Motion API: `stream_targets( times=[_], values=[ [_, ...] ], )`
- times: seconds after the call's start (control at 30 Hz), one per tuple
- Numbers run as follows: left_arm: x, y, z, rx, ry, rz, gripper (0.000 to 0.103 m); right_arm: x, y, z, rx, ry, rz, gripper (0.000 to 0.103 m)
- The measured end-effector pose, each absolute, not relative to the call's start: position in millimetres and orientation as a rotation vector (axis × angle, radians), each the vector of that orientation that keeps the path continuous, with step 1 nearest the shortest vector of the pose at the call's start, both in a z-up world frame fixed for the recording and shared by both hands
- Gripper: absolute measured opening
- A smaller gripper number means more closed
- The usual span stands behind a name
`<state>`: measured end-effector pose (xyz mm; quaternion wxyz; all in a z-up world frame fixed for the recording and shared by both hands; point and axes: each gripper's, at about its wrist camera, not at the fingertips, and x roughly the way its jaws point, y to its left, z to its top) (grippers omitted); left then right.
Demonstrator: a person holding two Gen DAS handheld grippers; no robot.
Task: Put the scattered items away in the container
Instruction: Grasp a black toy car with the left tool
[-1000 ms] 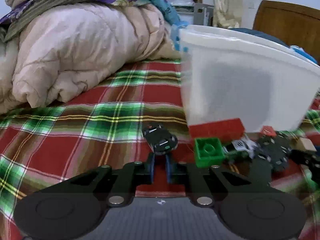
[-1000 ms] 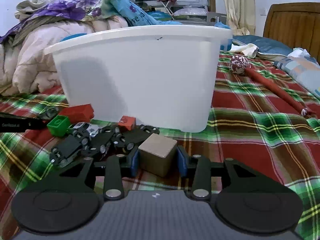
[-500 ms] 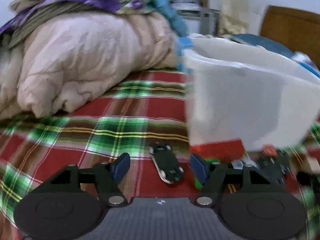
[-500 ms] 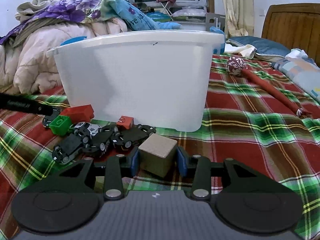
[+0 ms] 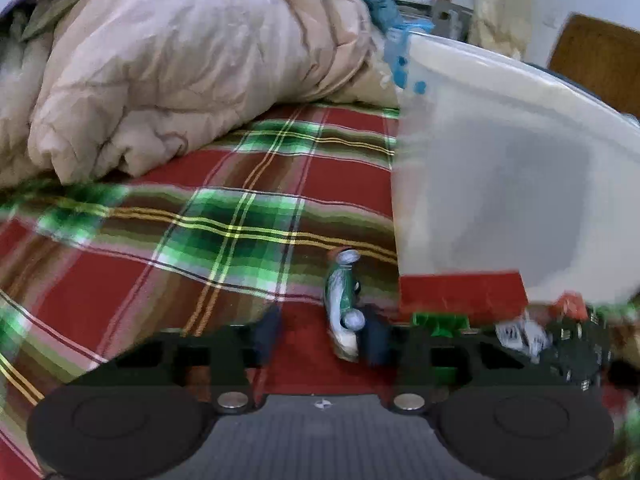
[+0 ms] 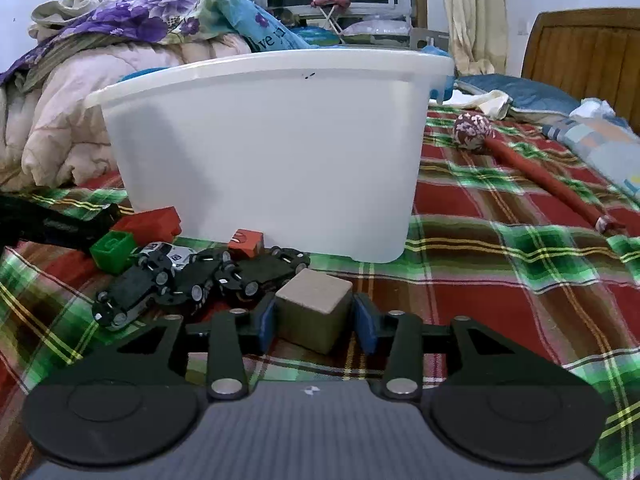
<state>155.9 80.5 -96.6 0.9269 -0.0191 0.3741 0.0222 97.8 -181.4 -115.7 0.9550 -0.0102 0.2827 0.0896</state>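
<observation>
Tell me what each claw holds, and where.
Right claw clamps the wooden block by opposite side faces. Left claw holds nothing, open around the toy car.

A red, green and yellow plaid bedspread (image 6: 500, 280) covers the bed. A crumpled pink quilt (image 5: 180, 68) is heaped toward its far left corner, with a purple floral blanket (image 6: 132, 24) on top. Near the right edge lies a long red stick with a patterned ball head (image 6: 532, 168), before a wooden headboard (image 6: 588, 44).

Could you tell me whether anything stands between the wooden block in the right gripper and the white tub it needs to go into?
Nothing lies on the blanket between the wooden block and the white tub. The tub's own near wall faces the right gripper, so the block has to clear the rim. The toy cars sit off to the left.
</observation>
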Motion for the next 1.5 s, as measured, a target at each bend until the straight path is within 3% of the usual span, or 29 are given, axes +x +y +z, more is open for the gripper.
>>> stream_targets(
  times=[0.1,0.17,0.23,0.3,0.53,0.6,0.63,0.77,1.0,1.1,1.13,1.17,1.2,1.23,1.27,1.3,1.33,1.37,1.4,1.5],
  values=[
    [141,79,-92,-0.010,0.754,0.007,0.022,97,-180,-115,-0.028,0.556,0.170,0.065],
    [132,78,-92,0.009,0.741,0.005,0.022,98,-178,-116,-0.038,0.539,0.161,0.069],
    [125,78,-91,0.004,0.733,-0.001,0.022,102,-175,-117,-0.055,0.549,0.166,0.066],
    [116,76,-88,-0.008,0.722,-0.015,0.022,106,-172,-118,-0.073,0.575,0.182,0.042],
    [107,81,-81,-0.026,0.684,-0.020,0.025,87,-172,-115,-0.051,0.590,0.183,0.042],
    [113,83,-79,-0.021,0.679,-0.003,0.036,82,-174,-116,-0.061,0.586,0.179,0.042],
    [118,85,-79,-0.018,0.692,-0.002,0.047,81,-175,-117,-0.061,0.587,0.180,0.042],
    [137,87,-79,0.009,0.707,0.011,0.057,81,-177,-118,-0.058,0.585,0.188,0.043],
    [167,91,-97,0.029,0.755,0.048,0.059,85,-177,-120,-0.041,0.578,0.185,0.044],
    [165,97,-103,-0.015,0.746,0.042,0.058,86,-176,-122,-0.046,0.571,0.178,0.052],
    [163,97,-104,-0.007,0.741,0.043,0.055,87,-176,-123,-0.051,0.570,0.169,0.060],
    [162,95,-104,0.008,0.740,0.042,0.051,88,-176,-123,-0.054,0.570,0.153,0.065],
    [161,93,-103,0.023,0.738,0.040,0.047,88,-177,-124,-0.051,0.575,0.138,0.077],
    [160,91,-102,0.035,0.737,0.037,0.037,89,-178,-124,-0.044,0.579,0.124,0.086],
    [159,88,-101,0.048,0.735,0.037,0.033,90,-181,-125,-0.031,0.581,0.119,0.087],
    [157,86,-100,0.059,0.733,0.039,0.033,90,-183,-125,-0.018,0.583,0.124,0.086],
    [156,84,-99,0.062,0.732,0.039,0.033,90,-184,-125,-0.010,0.582,0.130,0.073],
    [154,83,-97,0.061,0.731,0.038,0.033,89,-185,-124,-0.009,0.576,0.144,0.046],
    [151,81,-95,0.063,0.729,0.037,0.033,88,-184,-122,-0.015,0.574,0.158,0.040],
    [137,77,-86,0.072,0.710,0.038,0.033,83,-182,-118,-0.009,0.584,0.170,0.039]
  ],
)
